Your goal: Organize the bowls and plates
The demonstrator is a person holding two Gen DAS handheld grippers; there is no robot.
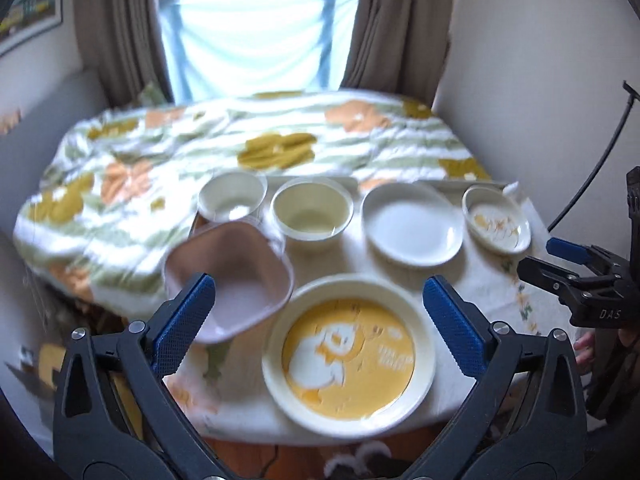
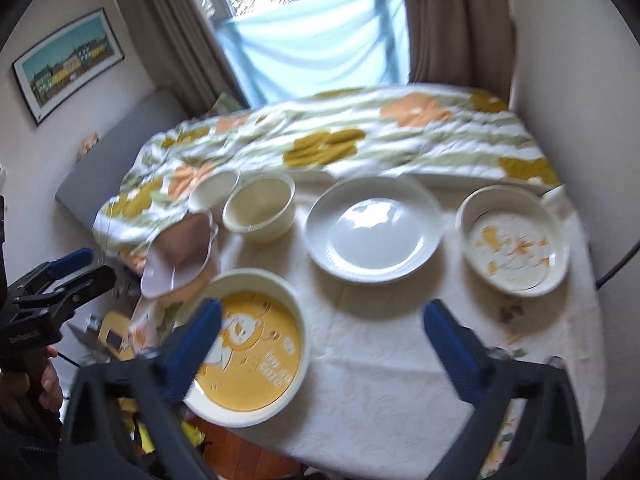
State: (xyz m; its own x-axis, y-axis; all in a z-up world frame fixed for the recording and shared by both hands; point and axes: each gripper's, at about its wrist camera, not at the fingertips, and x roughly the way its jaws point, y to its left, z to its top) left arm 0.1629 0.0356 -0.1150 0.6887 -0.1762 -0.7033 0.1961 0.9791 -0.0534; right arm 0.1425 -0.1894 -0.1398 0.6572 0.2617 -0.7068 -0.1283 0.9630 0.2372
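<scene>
The dishes are spread singly over the white tablecloth (image 2: 380,380), none stacked: nearest the camera sits a cream bowl with a yellow cartoon base (image 1: 348,354), to its left a pink squarish bowl (image 1: 230,280) that tilts at the table's edge against the bedding, and behind them a row made up of a small white bowl (image 1: 232,198), a cream bowl (image 1: 312,210), a plain white plate (image 1: 412,224) and a small dish with orange floral print (image 1: 498,220) at the far right. All stand apart from one another except the pink bowl, which crowds the small white bowl. The left gripper (image 1: 318,316) has its blue pads spread wide with nothing between them, hanging above the yellow-based bowl; the right gripper (image 2: 322,344) is likewise spread and empty, above the bare cloth between that bowl and the white plate. No dish is held, so the sorting appears to be at its start or between picks. The next move likely calls for choosing one piece, lowering a gripper over its rim and closing on it; the tilted pink bowl looks the least stable and could slip off the edge if nudged. Beyond the table lie a flowered quilt (image 2: 360,140), the curtains (image 1: 120,32) and a bright window.
</scene>
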